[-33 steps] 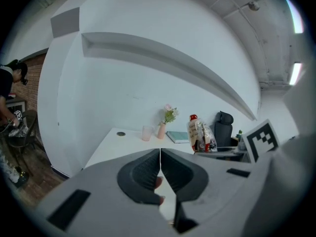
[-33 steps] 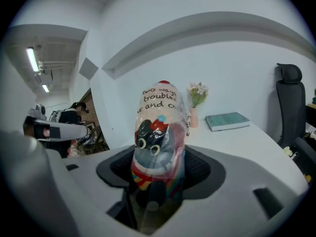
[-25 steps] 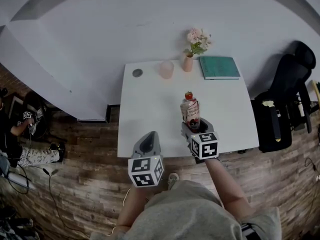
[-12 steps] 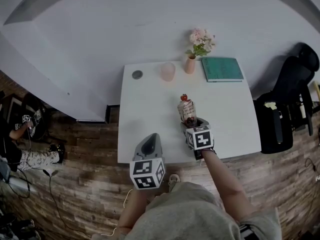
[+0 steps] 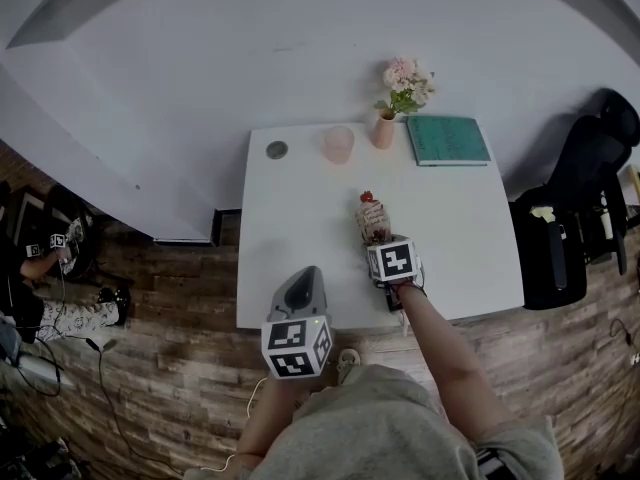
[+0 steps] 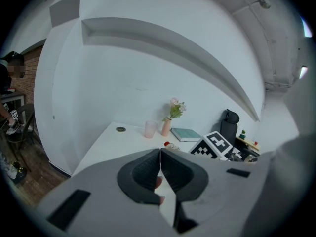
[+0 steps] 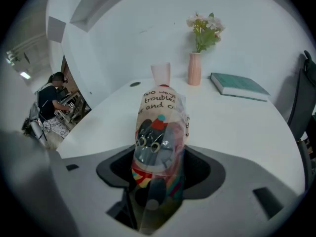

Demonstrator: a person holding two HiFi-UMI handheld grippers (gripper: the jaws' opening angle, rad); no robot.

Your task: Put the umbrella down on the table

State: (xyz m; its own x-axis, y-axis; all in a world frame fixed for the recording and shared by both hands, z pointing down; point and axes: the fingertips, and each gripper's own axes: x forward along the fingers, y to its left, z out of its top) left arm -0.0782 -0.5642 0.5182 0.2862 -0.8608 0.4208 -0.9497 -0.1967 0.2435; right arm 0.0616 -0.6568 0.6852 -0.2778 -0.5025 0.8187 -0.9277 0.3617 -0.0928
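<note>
A folded umbrella (image 5: 372, 218) in a clear sleeve with cartoon print and a red tip stands in my right gripper (image 5: 380, 243), which is shut on its lower end. It leans away from me over the white table (image 5: 300, 198), near the front right. In the right gripper view the umbrella (image 7: 160, 132) fills the space between the jaws of the right gripper (image 7: 159, 174). My left gripper (image 5: 300, 286) hangs at the table's front edge, left of the umbrella. Its jaws meet at the tips, with nothing held, in the left gripper view (image 6: 160, 164).
Along the table's back edge stand a dark round disc (image 5: 277, 150), a pink cup (image 5: 337, 144), a pink vase with flowers (image 5: 385, 128) and a teal book (image 5: 447, 139). A black chair (image 5: 590, 188) is at the right. A person sits at far left (image 5: 40, 258).
My right gripper has moved forward and a little left over the table with the umbrella, which now looks lower and more tilted away. The left gripper has barely moved.
</note>
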